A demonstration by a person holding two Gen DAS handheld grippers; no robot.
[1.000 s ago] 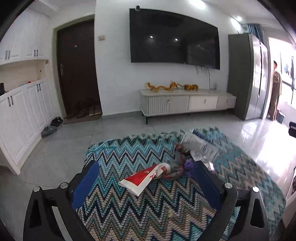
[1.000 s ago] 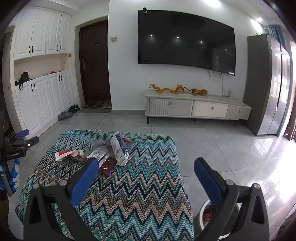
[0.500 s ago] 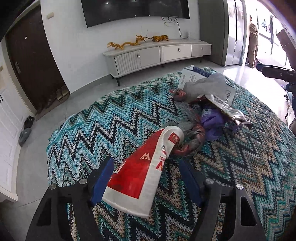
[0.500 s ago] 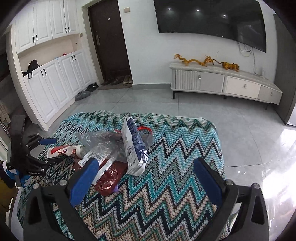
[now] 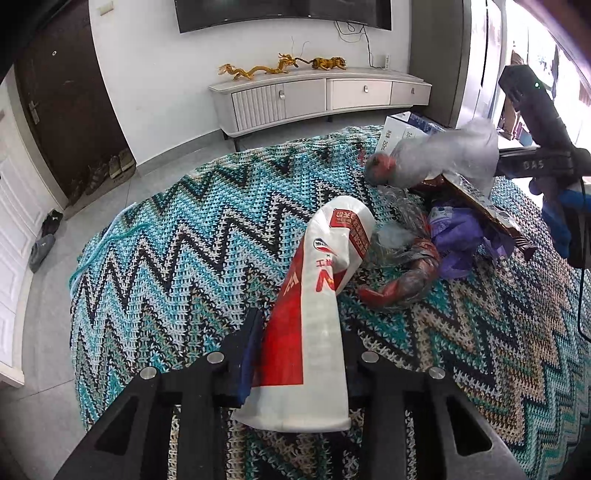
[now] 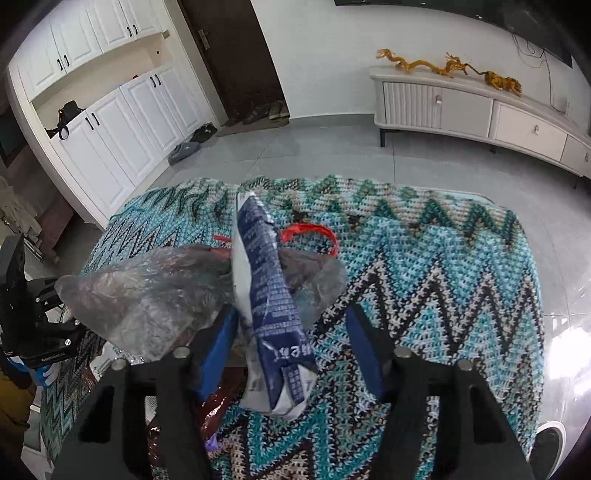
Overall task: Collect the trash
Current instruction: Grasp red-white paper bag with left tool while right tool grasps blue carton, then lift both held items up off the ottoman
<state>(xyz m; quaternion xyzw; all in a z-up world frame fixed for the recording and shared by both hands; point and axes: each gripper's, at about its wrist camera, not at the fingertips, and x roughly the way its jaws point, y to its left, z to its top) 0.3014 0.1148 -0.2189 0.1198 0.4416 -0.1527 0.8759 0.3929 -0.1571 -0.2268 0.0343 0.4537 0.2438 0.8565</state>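
both grippers dropped onto trash pile (image 5: 424,236); left gripper (image 5: 299,354) fingers now hold red-white wrapper (image 5: 317,314), right gripper (image 6: 291,332) fingers narrowing around blue carton (image 6: 269,306).

Red/white wrapper (image 5: 314,317), navy/white pack (image 6: 271,314), teal zigzag blanket (image 5: 177,251)

We are in a home's living room: a wall-mounted television (image 5: 282,14) hangs above a low white media cabinet (image 5: 317,98) bearing golden dragon figurines (image 5: 258,68). A dark entry door (image 6: 229,55) has shoes (image 6: 264,110) at its foot, beside white built-in cupboards (image 6: 122,122) and a glossy tiled floor (image 6: 314,147).
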